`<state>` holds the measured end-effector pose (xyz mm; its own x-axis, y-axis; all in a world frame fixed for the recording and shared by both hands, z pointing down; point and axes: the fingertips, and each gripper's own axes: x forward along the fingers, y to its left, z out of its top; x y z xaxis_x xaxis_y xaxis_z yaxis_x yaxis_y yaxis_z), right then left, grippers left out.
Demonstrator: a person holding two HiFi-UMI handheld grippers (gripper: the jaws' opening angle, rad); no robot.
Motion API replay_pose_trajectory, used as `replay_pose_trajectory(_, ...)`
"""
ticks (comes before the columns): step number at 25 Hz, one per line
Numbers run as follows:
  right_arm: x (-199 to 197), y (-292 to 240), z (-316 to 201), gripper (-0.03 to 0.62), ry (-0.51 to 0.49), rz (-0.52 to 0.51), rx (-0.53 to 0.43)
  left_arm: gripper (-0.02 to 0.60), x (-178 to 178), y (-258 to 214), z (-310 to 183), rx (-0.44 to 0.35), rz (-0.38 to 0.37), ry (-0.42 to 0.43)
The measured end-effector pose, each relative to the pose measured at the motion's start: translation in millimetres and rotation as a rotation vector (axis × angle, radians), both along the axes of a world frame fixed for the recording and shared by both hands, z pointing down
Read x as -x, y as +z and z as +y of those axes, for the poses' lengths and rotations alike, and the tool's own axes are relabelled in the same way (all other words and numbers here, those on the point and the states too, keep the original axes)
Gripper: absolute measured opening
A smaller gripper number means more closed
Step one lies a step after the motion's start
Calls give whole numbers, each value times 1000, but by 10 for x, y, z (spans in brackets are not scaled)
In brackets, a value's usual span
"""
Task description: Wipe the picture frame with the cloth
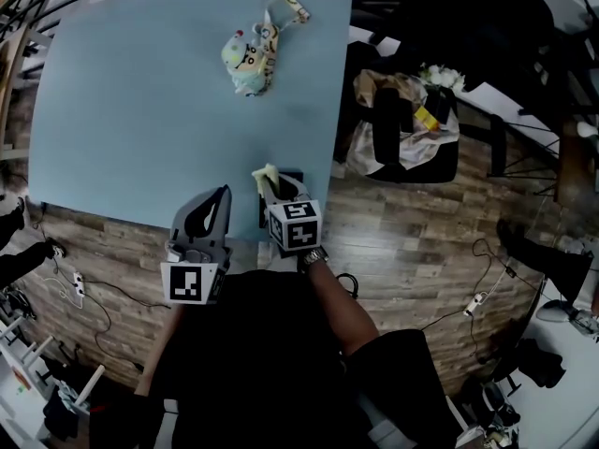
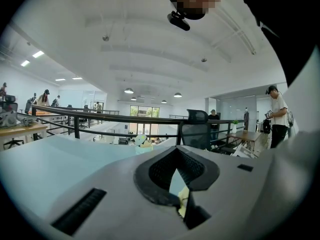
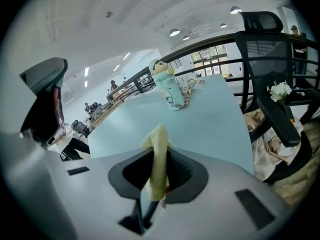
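Note:
My right gripper (image 1: 272,185) is shut on a pale yellow cloth (image 1: 265,171) over the near edge of the light blue table (image 1: 140,110). In the right gripper view the cloth (image 3: 159,151) stands up between the closed jaws of that gripper (image 3: 158,176). A dark flat thing (image 1: 291,177), possibly the picture frame, lies under that gripper and is mostly hidden. My left gripper (image 1: 221,195) hangs just left of it, shut and empty. In the left gripper view its jaws (image 2: 180,186) leave only a sliver through which table and cloth show.
A pale green toy with a patterned strap (image 1: 249,56) lies at the table's far side. Right of the table stands a black office chair (image 1: 404,134) piled with bags and white flowers. Cables and a power strip (image 1: 475,299) lie on the wood floor.

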<state>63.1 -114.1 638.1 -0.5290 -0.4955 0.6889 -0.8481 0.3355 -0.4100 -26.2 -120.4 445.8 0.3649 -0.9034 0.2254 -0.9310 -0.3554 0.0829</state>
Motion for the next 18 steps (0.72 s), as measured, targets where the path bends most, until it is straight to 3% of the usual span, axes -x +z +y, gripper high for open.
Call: replay_pose_trajectory(18, 185, 546, 16, 58, -64, 55, 114, -3, 146, 24, 51, 7, -17, -42)
